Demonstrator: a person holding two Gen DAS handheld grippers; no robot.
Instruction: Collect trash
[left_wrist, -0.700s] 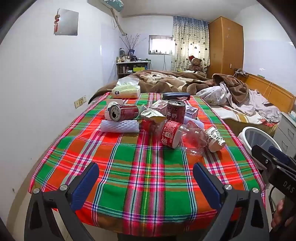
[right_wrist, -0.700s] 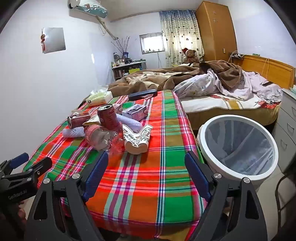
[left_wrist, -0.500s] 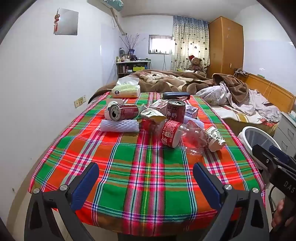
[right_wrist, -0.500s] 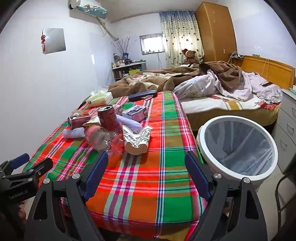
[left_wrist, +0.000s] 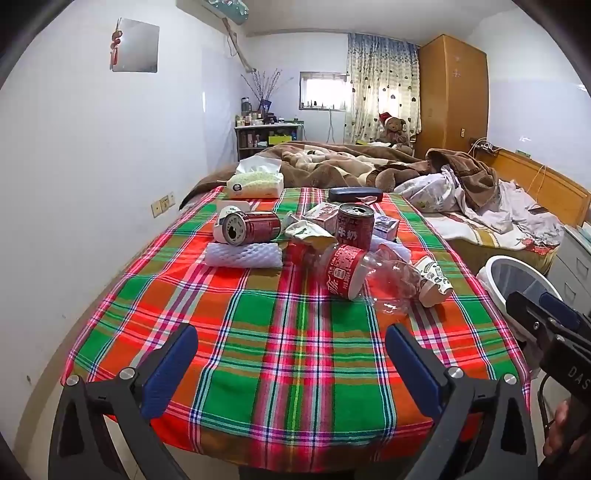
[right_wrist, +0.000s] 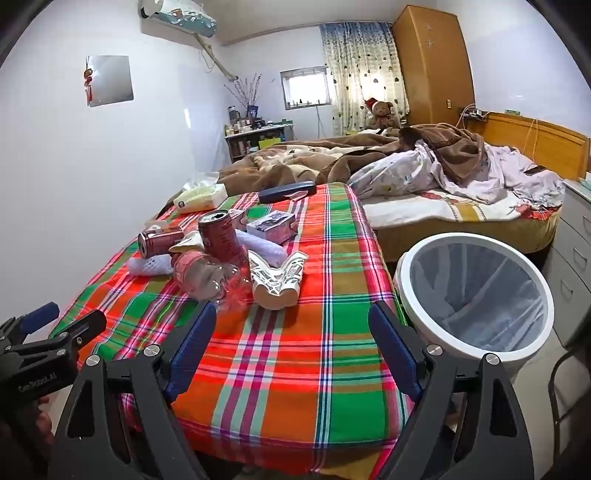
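Lined bin (right_wrist: 474, 354) (nothing visible inside)

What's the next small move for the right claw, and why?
Probably ease the right claw forward to the crushed paper cup. The claw is open and empty, the cup is the nearest trash on that side, and the lined bin stands just right of the table.
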